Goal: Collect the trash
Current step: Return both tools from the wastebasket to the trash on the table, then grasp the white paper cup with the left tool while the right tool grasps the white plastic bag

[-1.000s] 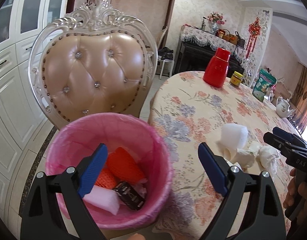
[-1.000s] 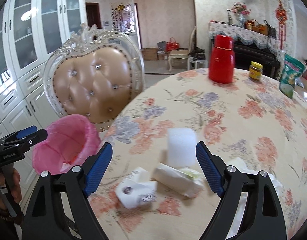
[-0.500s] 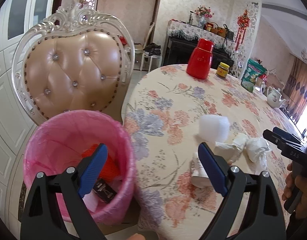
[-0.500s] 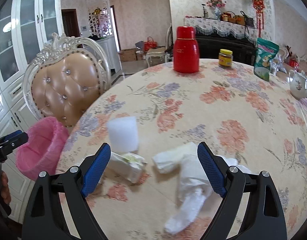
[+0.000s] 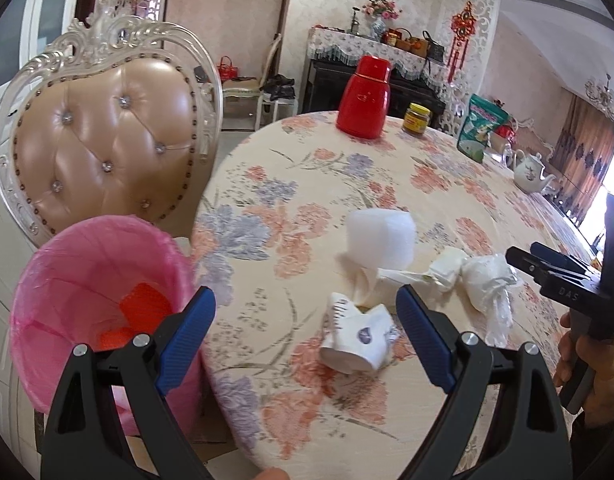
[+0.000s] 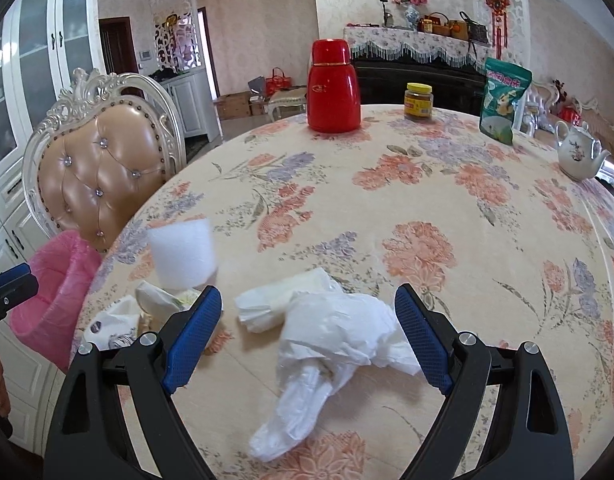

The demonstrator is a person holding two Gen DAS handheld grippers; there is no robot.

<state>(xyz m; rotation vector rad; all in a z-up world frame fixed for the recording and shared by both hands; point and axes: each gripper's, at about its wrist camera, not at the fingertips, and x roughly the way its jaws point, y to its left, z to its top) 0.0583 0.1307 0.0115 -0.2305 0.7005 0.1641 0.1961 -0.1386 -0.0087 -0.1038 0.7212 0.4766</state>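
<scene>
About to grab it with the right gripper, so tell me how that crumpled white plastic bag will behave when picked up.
The plastic bag looks thin and crinkled, so it will probably be floppy and very light. Its long tail trails toward the table edge and would likely dangle. Film that glossy may slip between the fingers; pinching the bunched middle seems safer.

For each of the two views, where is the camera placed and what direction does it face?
Left wrist: on the left hand-held gripper, looking down at the crumpled paper cup and pink bin; the right hand-held gripper and hand show.
Right wrist: on the right gripper, over the white plastic bag; the left gripper's tip shows.
Both share the foam block, red flask and chair.
</scene>
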